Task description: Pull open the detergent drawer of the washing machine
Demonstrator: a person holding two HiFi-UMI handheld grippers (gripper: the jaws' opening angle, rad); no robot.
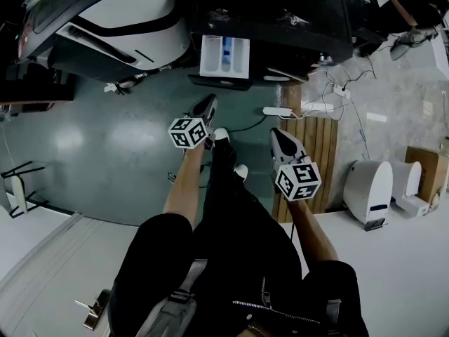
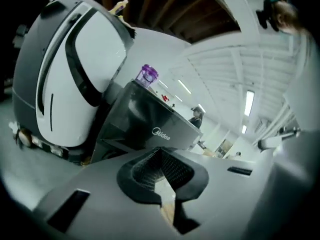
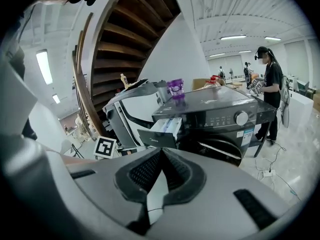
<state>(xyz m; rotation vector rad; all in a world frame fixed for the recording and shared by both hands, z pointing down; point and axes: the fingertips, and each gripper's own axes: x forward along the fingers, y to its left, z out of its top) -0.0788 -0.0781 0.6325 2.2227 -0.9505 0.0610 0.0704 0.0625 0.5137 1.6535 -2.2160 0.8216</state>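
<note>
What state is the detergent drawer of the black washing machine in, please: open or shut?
Open: the white plastic detergent drawer juts out from the black washing machine, its compartments exposed in the head view.

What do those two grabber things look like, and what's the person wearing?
The left gripper and right gripper are grey and pointed, with black ribbed pads inside the jaws. Each carries a white cube printed with black square markers. The person wears black clothes and white shoes.
</note>
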